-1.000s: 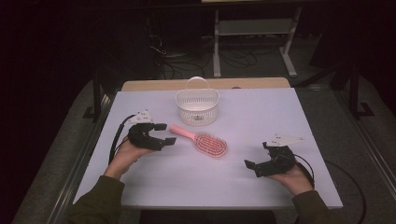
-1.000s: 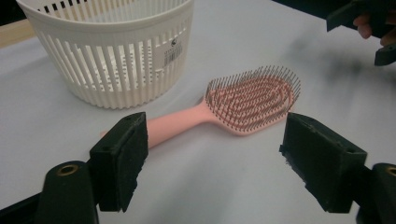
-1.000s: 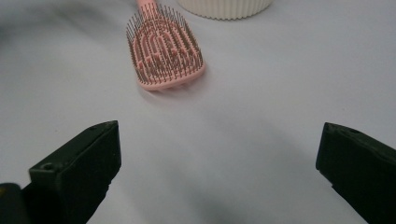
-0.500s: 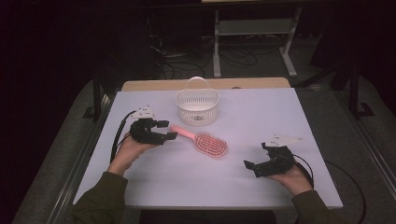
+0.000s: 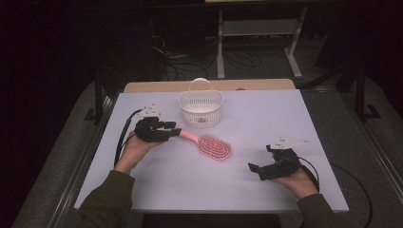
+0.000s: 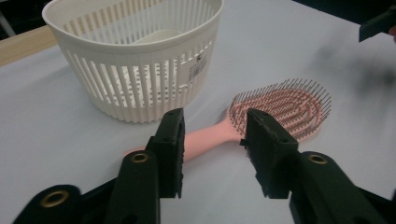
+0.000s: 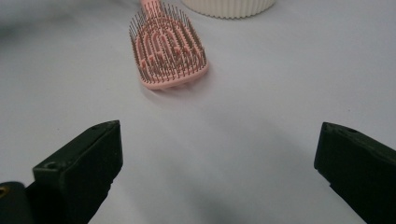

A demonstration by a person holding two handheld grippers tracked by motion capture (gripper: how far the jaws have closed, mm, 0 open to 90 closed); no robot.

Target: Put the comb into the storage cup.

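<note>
A pink hairbrush lies bristles-up on the white table, its handle pointing left. My left gripper is at that handle. In the left gripper view the jaws stand either side of the brush handle; they have just been closing, and a gap still shows on each side of the handle. My right gripper rests open near the table's front right. Its wide-apart jaws have nothing between them and face the brush head farther off.
A white slatted basket with a raised handle stands just behind the brush, close to the left gripper. The white tabletop ends at a wooden strip behind. Cables trail from both grippers.
My left gripper has slid a little right over the brush handle and its jaws have narrowed around it. The right gripper and the brush have stayed put.
</note>
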